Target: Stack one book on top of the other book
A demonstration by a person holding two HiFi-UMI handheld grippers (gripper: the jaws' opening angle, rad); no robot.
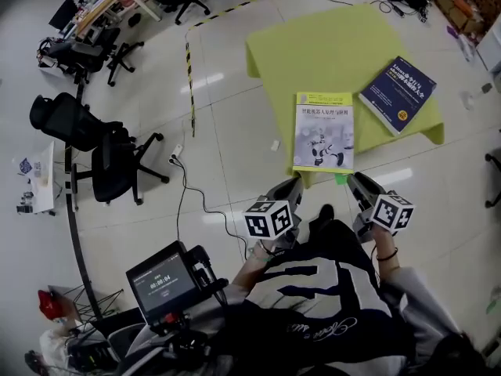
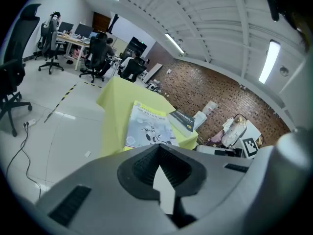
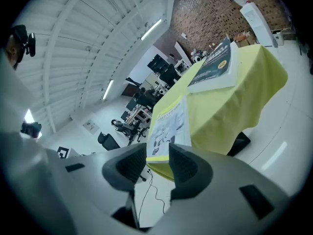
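A white-and-yellow book [image 1: 322,131] lies at the near edge of a table under a yellow-green cloth [image 1: 313,53], and a dark blue book [image 1: 398,94] lies apart to its right, turned at an angle. My left gripper [image 1: 291,185] hovers just short of the white book's near left corner, shut and empty. My right gripper [image 1: 356,182] hangs off the near right corner, open with nothing between its jaws. The left gripper view shows the white book [image 2: 149,127] and the dark book [image 2: 183,120] beyond the closed gripper [image 2: 159,148]. The right gripper view has the white book [image 3: 168,126] ahead of the gripper [image 3: 158,163], with the blue book [image 3: 215,62] farther off.
Black office chairs [image 1: 109,159] stand on the tiled floor to the left. A striped tape line [image 1: 189,77] and a cable [image 1: 184,202] run across the floor. A small screen unit [image 1: 164,280] sits near my body. A small white scrap [image 1: 275,145] lies beside the table.
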